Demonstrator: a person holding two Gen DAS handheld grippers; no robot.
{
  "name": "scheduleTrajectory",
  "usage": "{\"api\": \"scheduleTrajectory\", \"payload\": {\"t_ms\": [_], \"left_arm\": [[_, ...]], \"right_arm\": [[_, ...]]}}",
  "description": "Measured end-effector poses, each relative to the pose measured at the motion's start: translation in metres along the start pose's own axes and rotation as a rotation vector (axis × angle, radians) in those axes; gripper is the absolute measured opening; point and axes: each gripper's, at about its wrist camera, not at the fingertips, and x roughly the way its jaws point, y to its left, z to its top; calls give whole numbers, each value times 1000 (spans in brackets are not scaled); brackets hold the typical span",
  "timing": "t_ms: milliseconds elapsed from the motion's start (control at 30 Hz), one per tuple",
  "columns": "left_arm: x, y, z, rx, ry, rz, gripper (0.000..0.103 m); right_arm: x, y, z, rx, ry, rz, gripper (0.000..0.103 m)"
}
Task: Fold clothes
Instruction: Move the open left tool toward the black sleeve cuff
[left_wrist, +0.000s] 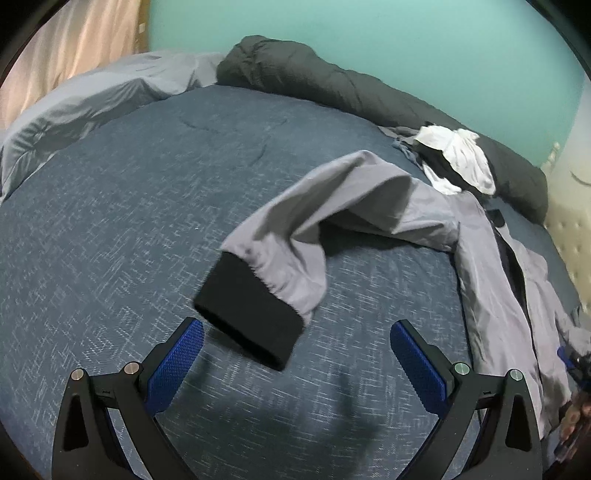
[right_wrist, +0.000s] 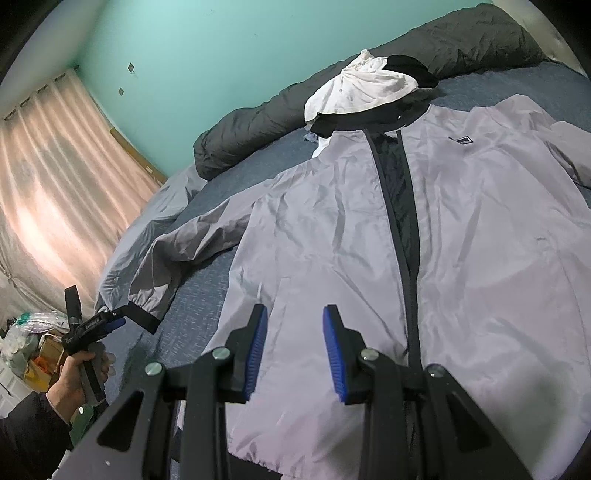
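Observation:
A light grey zip jacket (right_wrist: 480, 258) with dark trim lies spread front-up on the blue bedspread (left_wrist: 110, 221). Its left sleeve (left_wrist: 332, 206) arches out across the bed and ends in a black cuff (left_wrist: 251, 321). My left gripper (left_wrist: 297, 326) is wide open just behind that cuff, and neither blue pad touches it. The right wrist view shows the same left gripper (right_wrist: 110, 323) in a hand (right_wrist: 74, 376) beside the cuff (right_wrist: 142, 317). My right gripper (right_wrist: 295, 310) hovers over the jacket's lower left panel, jaws partly apart with nothing pinched between them.
A rolled dark grey duvet (left_wrist: 332, 81) runs along the teal wall. A white garment (right_wrist: 362, 88) on a black one lies by the jacket's collar. A pale grey pillow (left_wrist: 92, 99) sits at the far left. Curtains (right_wrist: 55, 184) and floor clutter (right_wrist: 29, 343) lie beyond the bed.

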Motion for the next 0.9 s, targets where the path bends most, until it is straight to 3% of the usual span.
{"api": "scheduleTrajectory", "payload": {"t_ms": [133, 367, 667, 900], "left_arm": [[6, 4, 2, 6, 14, 15, 101], [14, 6, 6, 19, 31, 4, 86], [21, 18, 4, 2, 76, -9, 51], [14, 16, -1, -6, 75, -19, 50]], "right_arm": [[1, -1, 0, 1, 1, -3, 31], [1, -4, -1, 5, -4, -9, 31], [-1, -5, -3, 12, -11, -12, 31], [-1, -5, -1, 18, -15, -11, 31]]}}
